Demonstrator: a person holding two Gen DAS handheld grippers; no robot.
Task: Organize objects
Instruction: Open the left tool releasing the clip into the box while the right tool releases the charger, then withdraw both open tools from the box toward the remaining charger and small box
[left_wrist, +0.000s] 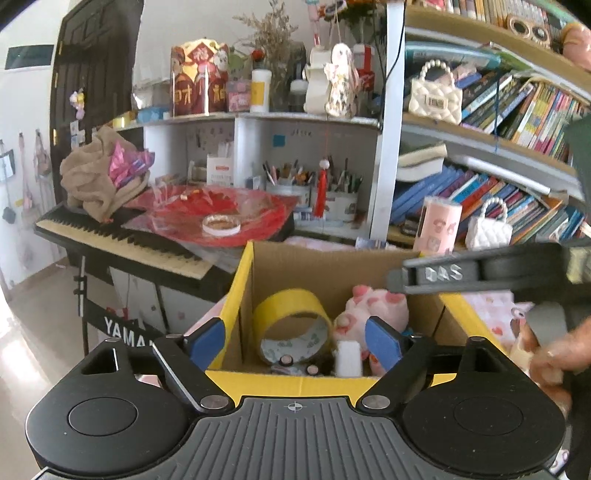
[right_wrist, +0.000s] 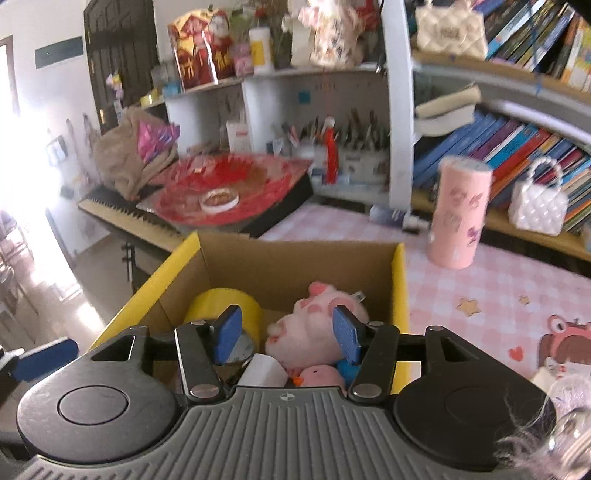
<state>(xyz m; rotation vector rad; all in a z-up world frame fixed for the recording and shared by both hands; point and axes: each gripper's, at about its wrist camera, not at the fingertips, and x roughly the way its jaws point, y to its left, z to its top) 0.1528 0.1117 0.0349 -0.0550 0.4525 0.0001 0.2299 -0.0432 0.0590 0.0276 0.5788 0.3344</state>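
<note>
The left gripper (left_wrist: 295, 338) points forward and slightly down with its blue-padded jaws spread wide and gripping nothing, while the right gripper (right_wrist: 286, 330), tilted down likewise, has narrower parted jaws, and a bare hand (left_wrist: 554, 354) grips its handle.

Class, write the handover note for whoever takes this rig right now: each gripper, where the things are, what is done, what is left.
Left gripper: open, empty, above the cardboard box.
Right gripper: open, empty, over the same box.
Done: yellow tape roll, pink plush pig and small white block lie in the box.
Left: pink canister and white quilted bag stand outside; possibly next.
</note>
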